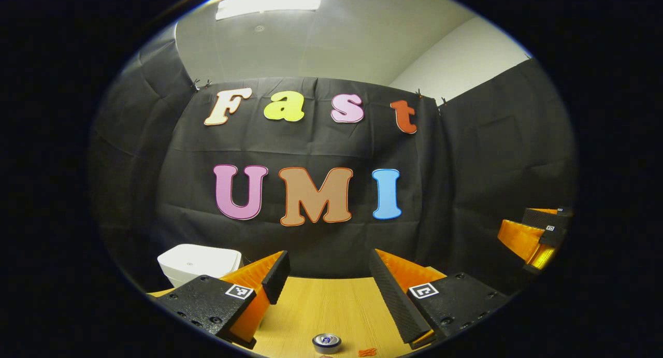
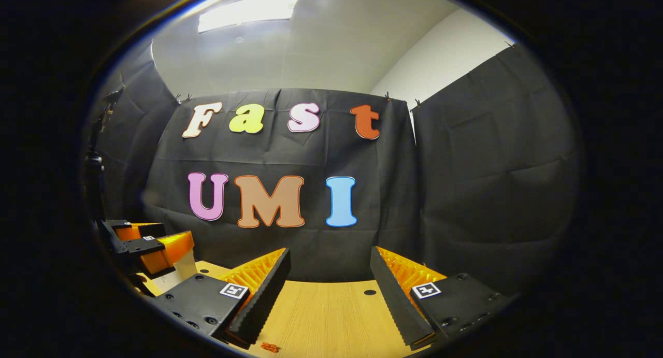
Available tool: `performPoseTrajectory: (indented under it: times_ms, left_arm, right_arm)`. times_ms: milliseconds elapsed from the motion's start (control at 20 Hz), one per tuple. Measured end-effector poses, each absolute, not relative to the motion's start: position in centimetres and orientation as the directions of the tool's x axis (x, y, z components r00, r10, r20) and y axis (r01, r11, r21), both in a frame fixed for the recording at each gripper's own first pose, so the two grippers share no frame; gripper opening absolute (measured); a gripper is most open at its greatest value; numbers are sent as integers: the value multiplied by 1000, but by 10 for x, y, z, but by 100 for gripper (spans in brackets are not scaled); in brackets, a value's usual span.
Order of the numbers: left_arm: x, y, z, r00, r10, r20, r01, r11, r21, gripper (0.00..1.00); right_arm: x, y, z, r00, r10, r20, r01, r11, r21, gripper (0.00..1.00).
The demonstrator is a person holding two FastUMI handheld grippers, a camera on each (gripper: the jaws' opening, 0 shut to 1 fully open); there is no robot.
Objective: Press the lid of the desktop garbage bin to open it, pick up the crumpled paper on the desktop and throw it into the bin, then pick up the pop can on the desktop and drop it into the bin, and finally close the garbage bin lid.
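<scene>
In the left gripper view, the left gripper (image 1: 326, 277) is held above the wooden desktop (image 1: 331, 306) with its fingers spread apart and nothing between them. The garbage bin (image 1: 199, 262), white with its lid down, stands on the desktop just beyond the gripper's left finger. The pop can (image 1: 327, 342) stands upright on the desktop below the gap between the fingers, with a small orange piece (image 1: 367, 352) just beside it. In the right gripper view, the right gripper (image 2: 329, 280) is likewise spread apart and empty above the desktop.
</scene>
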State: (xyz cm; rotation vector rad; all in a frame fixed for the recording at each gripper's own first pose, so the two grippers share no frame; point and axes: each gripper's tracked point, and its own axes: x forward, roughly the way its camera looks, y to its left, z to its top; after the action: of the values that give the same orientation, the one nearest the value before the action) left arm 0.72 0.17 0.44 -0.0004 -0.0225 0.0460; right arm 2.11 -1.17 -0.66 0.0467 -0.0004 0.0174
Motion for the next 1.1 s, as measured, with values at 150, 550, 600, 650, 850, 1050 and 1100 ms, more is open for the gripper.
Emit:
performPoseTrajectory:
  times_ms: [150, 550, 600, 650, 850, 1050, 1100]
  left_arm:
    - [6, 2, 7, 998, 54, 28, -54, 999, 5, 93]
    - [-3, 2, 11, 997, 66, 36, -67, 998, 20, 93]
    - [-4, 2, 11, 997, 69, 35, -69, 997, 20, 93]
    - [-5, 3, 12, 997, 70, 35, -71, 997, 19, 93]
    - [-8, 5, 12, 997, 76, 34, -77, 997, 22, 93]
    - [-10, 7, 9, 997, 78, 24, -79, 997, 24, 93]
    - [-10, 8, 10, 996, 82, 23, -83, 996, 25, 93]
  right_arm:
    - [23, -17, -8, 1000, 16, 0, -16, 998, 56, 98]
    - [19, -23, -11, 1000, 16, 1, -16, 998, 61, 98]
    - [17, -23, -11, 1000, 18, 1, -18, 998, 61, 98]
    - [16, -22, -10, 1000, 20, 3, -21, 998, 60, 98]
    - [14, -19, -10, 1000, 27, 5, -27, 998, 54, 98]
    - [11, -18, -12, 1000, 31, 0, -31, 998, 52, 98]
    - [12, -18, -12, 1000, 31, -1, -31, 998, 50, 98]
